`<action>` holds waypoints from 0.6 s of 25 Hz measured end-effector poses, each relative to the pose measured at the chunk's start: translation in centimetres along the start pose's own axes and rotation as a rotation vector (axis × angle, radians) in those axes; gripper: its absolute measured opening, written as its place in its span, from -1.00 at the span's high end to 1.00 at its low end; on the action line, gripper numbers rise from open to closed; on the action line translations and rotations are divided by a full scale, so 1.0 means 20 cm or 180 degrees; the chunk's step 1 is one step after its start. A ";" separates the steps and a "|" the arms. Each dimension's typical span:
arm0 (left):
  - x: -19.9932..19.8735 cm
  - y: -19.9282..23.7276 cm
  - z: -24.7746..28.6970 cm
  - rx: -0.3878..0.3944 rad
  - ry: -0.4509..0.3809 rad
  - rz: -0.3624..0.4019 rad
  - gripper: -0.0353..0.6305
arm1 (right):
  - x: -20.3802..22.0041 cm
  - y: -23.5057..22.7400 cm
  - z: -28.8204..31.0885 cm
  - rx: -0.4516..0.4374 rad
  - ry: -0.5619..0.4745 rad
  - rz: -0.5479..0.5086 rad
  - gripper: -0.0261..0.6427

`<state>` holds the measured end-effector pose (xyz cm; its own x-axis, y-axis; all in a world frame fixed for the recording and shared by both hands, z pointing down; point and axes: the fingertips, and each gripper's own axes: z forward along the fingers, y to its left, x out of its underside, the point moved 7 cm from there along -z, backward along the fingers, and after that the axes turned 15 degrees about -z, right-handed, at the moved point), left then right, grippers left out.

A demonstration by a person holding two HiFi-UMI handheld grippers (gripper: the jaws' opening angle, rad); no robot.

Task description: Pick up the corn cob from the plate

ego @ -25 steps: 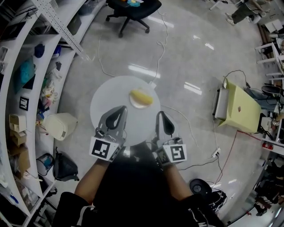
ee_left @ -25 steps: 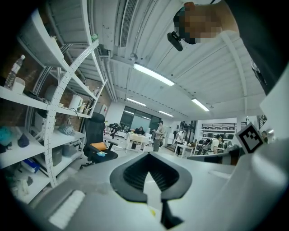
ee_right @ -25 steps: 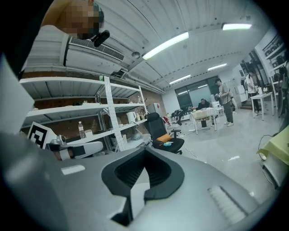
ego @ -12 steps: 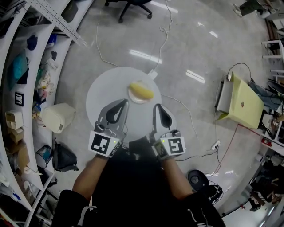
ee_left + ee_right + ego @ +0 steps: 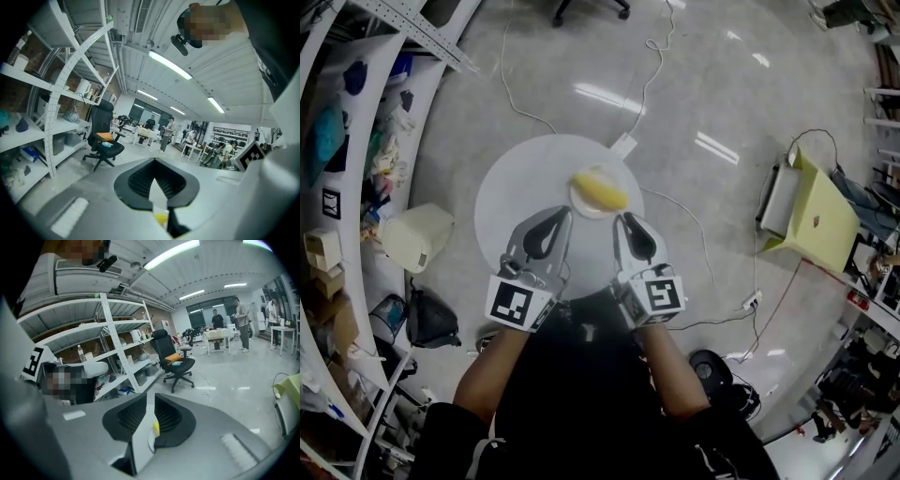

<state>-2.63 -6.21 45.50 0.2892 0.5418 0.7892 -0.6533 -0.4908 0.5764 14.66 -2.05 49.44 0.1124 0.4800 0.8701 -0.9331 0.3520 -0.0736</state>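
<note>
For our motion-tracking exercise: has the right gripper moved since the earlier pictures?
Yes. The right gripper has closed in on the plate, its fingers have just been opening with nothing between them.

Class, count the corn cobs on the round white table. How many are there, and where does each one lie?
1. The corn cob lies on the small plate, which sits towards the far edge of the round white table. No other cob shows anywhere on the table.
</note>
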 end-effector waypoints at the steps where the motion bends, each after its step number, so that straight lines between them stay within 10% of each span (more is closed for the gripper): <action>1: 0.00 0.01 0.01 -0.0008 0.0006 -0.0015 0.89 | 0.02 -0.01 0.03 -0.0022 0.0038 -0.0019 0.73; 15: 0.10 0.17 0.16 -0.0064 0.0136 -0.0161 0.89 | 0.20 -0.07 0.34 -0.0376 0.0496 -0.0357 0.39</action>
<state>-2.04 -8.96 49.79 0.2923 0.5944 0.7492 -0.6528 -0.4485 0.6105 14.16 -6.02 56.39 0.2732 0.5475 0.7909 -0.8662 0.4976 -0.0452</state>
